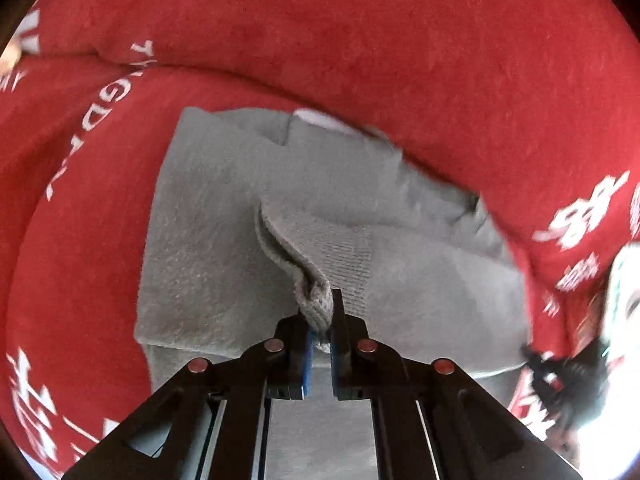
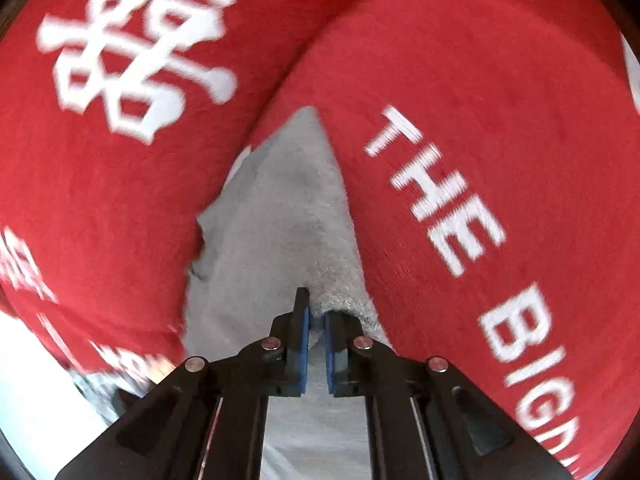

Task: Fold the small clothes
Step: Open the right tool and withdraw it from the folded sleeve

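Note:
A small grey knitted garment [image 1: 224, 240] lies on a red cloth [image 1: 360, 40] printed with white lettering. In the left wrist view my left gripper [image 1: 320, 314] is shut on a bunched ribbed edge [image 1: 316, 300] of the garment, and a ridge of fabric rises up from the pinch. In the right wrist view my right gripper [image 2: 316, 316] is shut on another edge of the same grey garment [image 2: 276, 220], which tapers to a point ahead of the fingers. Red cloth [image 2: 480, 100] folds in along both of its sides.
The red cloth fills most of both views in soft humps and creases. A blurred dark object [image 1: 560, 372] shows by the garment's right edge in the left wrist view. A bright white area [image 2: 32, 380] lies beyond the cloth at the lower left of the right wrist view.

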